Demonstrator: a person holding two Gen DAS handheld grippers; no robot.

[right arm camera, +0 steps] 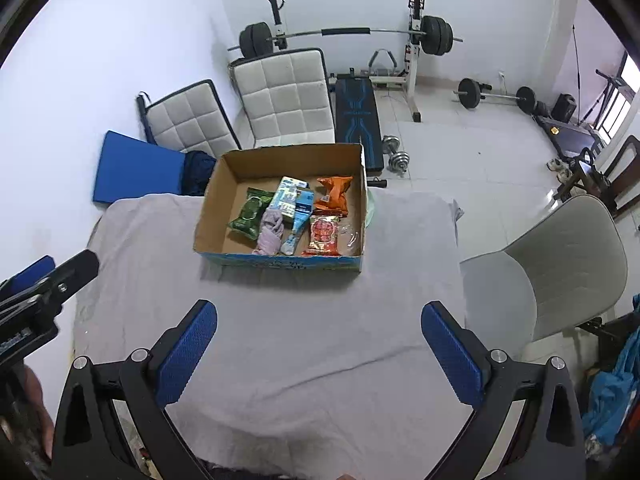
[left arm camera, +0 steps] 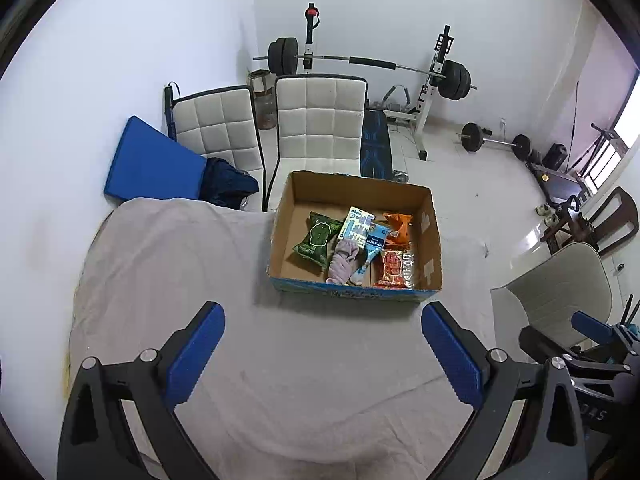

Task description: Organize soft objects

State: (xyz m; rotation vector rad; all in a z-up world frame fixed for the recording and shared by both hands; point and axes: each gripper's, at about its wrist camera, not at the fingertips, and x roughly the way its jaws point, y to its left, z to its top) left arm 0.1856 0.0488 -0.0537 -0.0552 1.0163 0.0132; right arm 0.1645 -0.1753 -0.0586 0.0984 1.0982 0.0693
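Note:
An open cardboard box [left arm camera: 430, 240] [right arm camera: 212, 204] stands on the far part of a table covered with a grey cloth [left arm camera: 180, 264] [right arm camera: 408, 264]. Inside lie a green packet [left arm camera: 316, 240] [right arm camera: 250, 214], a lilac cloth roll [left arm camera: 343, 261] [right arm camera: 271, 231], a blue-white pack [left arm camera: 357, 229] [right arm camera: 288, 196], an orange packet [left arm camera: 397, 225] [right arm camera: 333, 192] and a red packet [left arm camera: 394, 269] [right arm camera: 325, 236]. My left gripper [left arm camera: 322, 316] is open and empty above the cloth, short of the box. My right gripper [right arm camera: 319, 312] is open and empty, likewise short of the box.
Two white padded chairs [left arm camera: 320, 120] [right arm camera: 286, 96] and a blue cushion [left arm camera: 156, 164] [right arm camera: 136, 168] stand behind the table. A grey shell chair [left arm camera: 560, 288] [right arm camera: 560, 264] is at the right. A barbell rack [left arm camera: 432, 72] [right arm camera: 416, 32] and weights stand farther back.

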